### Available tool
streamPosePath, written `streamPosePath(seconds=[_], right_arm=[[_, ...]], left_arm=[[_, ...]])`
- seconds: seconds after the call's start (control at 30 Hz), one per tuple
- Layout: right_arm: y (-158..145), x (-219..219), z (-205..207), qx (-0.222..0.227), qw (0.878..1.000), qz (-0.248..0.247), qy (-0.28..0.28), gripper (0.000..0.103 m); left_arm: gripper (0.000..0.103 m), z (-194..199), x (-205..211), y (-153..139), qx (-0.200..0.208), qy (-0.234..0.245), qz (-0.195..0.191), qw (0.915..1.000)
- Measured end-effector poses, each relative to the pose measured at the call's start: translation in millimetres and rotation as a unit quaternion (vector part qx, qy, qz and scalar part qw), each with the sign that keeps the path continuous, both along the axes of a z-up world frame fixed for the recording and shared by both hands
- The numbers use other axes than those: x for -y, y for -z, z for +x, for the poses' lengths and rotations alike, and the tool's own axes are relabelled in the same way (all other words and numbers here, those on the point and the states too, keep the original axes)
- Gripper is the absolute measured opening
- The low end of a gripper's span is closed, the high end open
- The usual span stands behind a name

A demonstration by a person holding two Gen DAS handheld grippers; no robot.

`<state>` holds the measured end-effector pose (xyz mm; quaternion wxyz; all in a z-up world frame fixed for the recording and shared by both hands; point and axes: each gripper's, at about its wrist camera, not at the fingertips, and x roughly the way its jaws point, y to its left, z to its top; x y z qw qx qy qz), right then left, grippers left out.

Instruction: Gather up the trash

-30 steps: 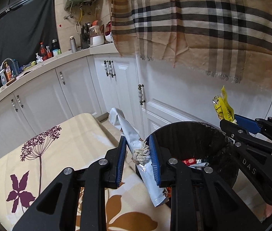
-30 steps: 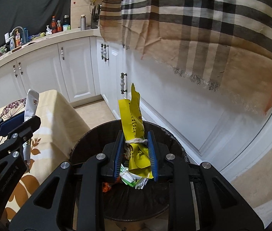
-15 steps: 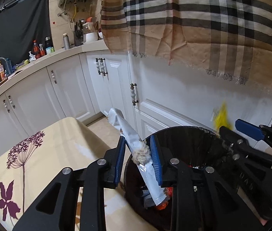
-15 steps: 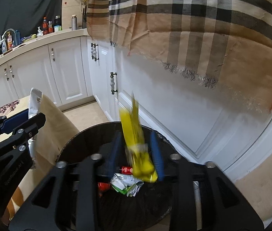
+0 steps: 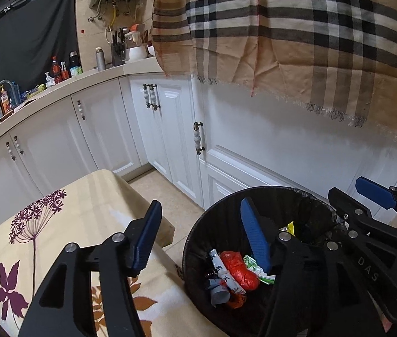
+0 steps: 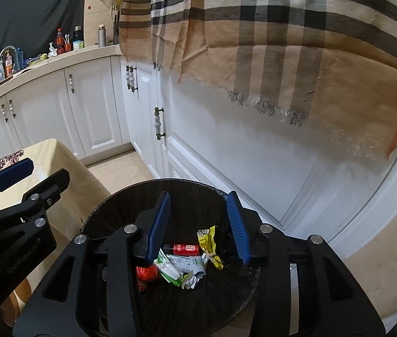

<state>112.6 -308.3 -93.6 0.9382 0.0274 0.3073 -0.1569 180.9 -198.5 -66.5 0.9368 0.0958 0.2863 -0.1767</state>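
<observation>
Trash (image 5: 233,275) lies in the black bin (image 5: 198,241) beside the floral tablecloth (image 5: 58,219); the left gripper (image 5: 200,230), jaws just opened, holds nothing. From the right wrist, the yellow wrapper (image 6: 209,243) rests in the bin among the trash; the right gripper (image 6: 198,221), jaws just opened, is empty above it.

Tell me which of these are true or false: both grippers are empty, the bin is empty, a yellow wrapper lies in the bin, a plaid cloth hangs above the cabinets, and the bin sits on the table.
1. Both grippers are empty. True: the left gripper and right gripper stand open with nothing between their pads.
2. The bin is empty. False: it holds wrappers and other trash.
3. A yellow wrapper lies in the bin. True.
4. A plaid cloth hangs above the cabinets. True.
5. The bin sits on the table. False: it stands on the floor beside it.
</observation>
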Motion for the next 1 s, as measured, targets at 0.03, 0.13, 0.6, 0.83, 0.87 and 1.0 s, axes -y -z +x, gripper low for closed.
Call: streamPosePath(seconds=[0.03,0.13,0.6,0.83,0.87,1.0], right_arm=[[-1,-1,-2,0.001,1.0,0.0,0.0,0.042],[-8,-6,-8,0.009,1.0,-0.003,-0.003,0.043],[-22,-44,-60,0.029,0.999,-0.017,-0.014,0.05],[-26,-56,-85,0.034,0.999,-0.02,-0.017,0.052],[-27,-57,-87,0.036,0.999,-0.021,-0.016,0.054],[-32,-62,-93,0.043,0.999,-0.026,-0.018,0.056]], left_arm=[[0.06,-1,-1,-1,0.002,-0.001,0.001,1.0],[0.061,-11,-9,-5,0.012,-0.006,-0.001,0.9999],[0.073,-65,-64,-25,0.054,-0.04,-0.018,0.9976],[0.076,-84,-90,-27,0.052,-0.061,-0.025,0.9964],[0.076,-85,-92,-27,0.052,-0.065,-0.026,0.9962],[0.076,-90,-98,-28,0.052,-0.067,-0.027,0.996]])
